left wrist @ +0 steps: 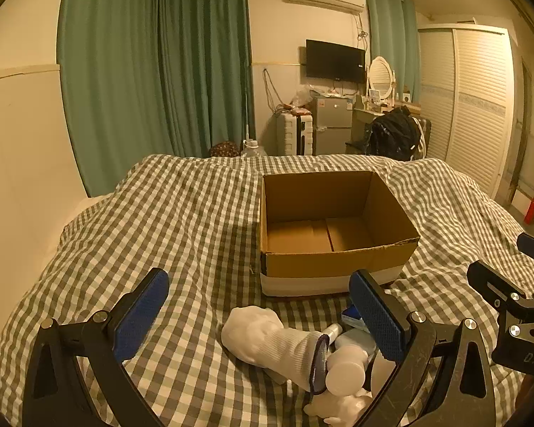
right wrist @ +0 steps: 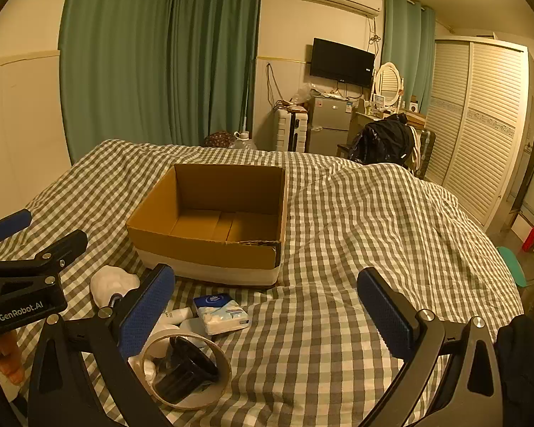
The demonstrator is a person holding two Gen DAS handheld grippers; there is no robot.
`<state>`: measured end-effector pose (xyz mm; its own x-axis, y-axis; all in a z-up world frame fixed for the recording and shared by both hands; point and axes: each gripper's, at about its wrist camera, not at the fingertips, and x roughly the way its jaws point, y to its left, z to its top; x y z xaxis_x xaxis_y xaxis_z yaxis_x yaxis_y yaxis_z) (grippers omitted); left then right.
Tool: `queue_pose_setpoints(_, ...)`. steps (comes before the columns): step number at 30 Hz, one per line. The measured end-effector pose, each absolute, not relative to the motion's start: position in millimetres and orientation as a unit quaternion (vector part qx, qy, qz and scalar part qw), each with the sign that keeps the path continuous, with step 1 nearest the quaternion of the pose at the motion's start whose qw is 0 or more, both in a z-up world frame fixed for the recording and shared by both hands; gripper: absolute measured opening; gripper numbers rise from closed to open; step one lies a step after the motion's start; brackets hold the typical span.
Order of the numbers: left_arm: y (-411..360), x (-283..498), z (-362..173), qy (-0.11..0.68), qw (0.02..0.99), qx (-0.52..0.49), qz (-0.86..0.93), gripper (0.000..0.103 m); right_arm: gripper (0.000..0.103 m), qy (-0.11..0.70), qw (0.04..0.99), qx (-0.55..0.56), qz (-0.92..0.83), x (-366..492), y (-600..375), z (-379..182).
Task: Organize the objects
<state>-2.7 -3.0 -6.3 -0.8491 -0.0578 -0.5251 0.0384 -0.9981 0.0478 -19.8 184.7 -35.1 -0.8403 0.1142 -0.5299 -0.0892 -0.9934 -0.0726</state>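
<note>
One cardboard box (right wrist: 210,220), one sock (left wrist: 267,338), one tissue pack (right wrist: 222,313), one tape roll (right wrist: 187,370).

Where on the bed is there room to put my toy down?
Bare quilt lies right of the cardboard box, and left of it too. The box's inside is bare. In front of it is crowded: sock, tissue pack, tape roll, bottles.

Left claw (left wrist: 259,315) wide open, nothing between its blue pads (left wrist: 141,315), hovering over the checked bed cover (left wrist: 160,220). Below it: rolled white sock (left wrist: 267,338) with a dark cuff, touching a white bottle (left wrist: 345,368) lying on its side; a few more small white items bunched beside them, hard to identify. Open cardboard box (left wrist: 333,259) sits just beyond, empty inside. Right claw (left wrist: 516,284) visible at the right edge.
</note>
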Motion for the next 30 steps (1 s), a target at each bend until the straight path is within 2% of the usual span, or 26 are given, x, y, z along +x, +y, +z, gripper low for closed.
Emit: queue_pose_setpoints(30,-3.0,1.5,-3.8,-0.010,0.011,0.272,-0.962,0.103,0.103,-0.022,0.037,-0.284,0.958,-19.4,175.8,-39.6)
